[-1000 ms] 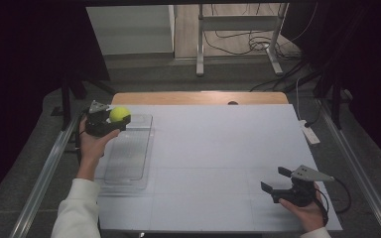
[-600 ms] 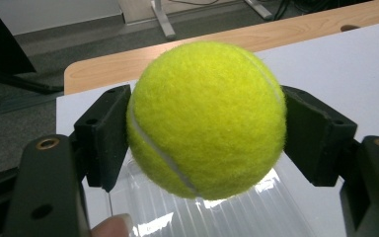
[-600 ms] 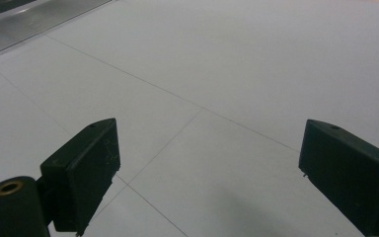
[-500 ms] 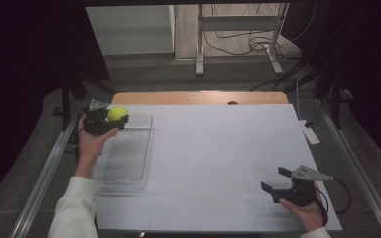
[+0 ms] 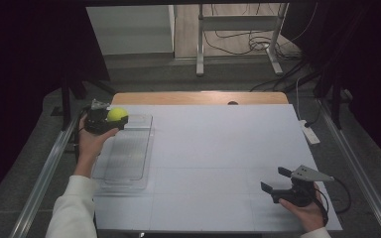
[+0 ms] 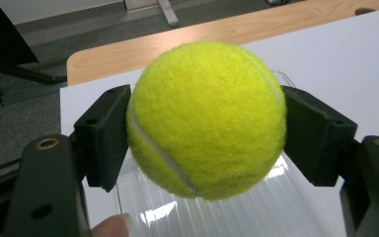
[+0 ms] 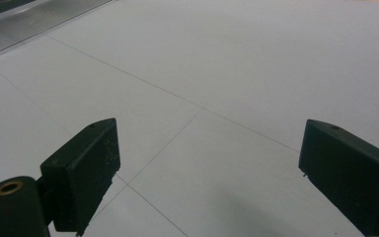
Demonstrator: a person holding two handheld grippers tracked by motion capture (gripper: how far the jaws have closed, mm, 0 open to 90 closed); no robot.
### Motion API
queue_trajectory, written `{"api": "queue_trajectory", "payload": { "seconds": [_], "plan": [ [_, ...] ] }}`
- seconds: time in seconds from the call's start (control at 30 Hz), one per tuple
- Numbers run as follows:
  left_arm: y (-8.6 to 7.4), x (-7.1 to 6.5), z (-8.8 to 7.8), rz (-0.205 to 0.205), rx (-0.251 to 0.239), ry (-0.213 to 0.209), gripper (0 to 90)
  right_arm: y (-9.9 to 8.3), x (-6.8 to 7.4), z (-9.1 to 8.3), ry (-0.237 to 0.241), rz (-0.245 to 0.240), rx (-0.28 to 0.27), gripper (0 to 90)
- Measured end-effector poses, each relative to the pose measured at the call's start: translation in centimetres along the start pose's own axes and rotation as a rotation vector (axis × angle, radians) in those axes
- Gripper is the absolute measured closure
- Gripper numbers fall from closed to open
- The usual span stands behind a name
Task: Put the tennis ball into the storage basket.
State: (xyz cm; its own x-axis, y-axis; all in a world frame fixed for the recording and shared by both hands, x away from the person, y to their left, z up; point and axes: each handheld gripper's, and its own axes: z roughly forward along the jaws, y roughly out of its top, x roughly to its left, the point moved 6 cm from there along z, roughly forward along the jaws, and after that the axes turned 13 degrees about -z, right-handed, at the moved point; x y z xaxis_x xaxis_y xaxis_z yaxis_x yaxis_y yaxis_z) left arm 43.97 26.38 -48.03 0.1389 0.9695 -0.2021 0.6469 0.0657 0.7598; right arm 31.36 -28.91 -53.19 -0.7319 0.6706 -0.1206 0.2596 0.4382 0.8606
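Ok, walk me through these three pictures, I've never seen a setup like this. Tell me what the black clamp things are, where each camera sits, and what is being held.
There is no robot here: a person holds a hand-held clamp tool in each hand, each with two black jaws.

The high view looks down on the white table from above the person's side. The other two pictures come from small cameras riding on the tools, looking along their jaws.

The left gripper, at the far left of the table, is shut on a yellow tennis ball, one black pad pressing each side. It holds the ball over the far end of a clear plastic tray that lies along the table's left edge.

The right gripper sits near the front right corner, its jaws wide open with nothing between them, just bare table under them.
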Motion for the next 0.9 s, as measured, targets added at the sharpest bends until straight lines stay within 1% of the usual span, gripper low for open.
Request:
{"api": "queue_trajectory", "payload": {
  "seconds": [0.27,0.47,0.57,0.83,0.9],
  "plan": [
    [-0.4,0.2,0.5,0.002,0.034,0.013,26.3,0.0,0.0,0.0,0.002,0.001,-0.004,9.2],
    [-0.5,0.2,0.7,0.003,0.043,0.016,26.3,0.1,0.0,-0.1,0.001,0.003,-0.005,9.2],
    [-0.7,0.4,0.8,0.007,0.059,0.021,26.3,0.1,0.1,0.0,0.002,-0.001,-0.004,9.2],
    [-0.8,0.5,1.1,0.006,0.07,0.024,26.3,0.0,0.0,0.0,0.0,0.0,-0.001,9.2],
    [-0.9,0.4,1.4,0.013,0.083,0.027,26.3,0.0,0.0,0.0,0.001,0.0,-0.001,9.1]
  ]
}}
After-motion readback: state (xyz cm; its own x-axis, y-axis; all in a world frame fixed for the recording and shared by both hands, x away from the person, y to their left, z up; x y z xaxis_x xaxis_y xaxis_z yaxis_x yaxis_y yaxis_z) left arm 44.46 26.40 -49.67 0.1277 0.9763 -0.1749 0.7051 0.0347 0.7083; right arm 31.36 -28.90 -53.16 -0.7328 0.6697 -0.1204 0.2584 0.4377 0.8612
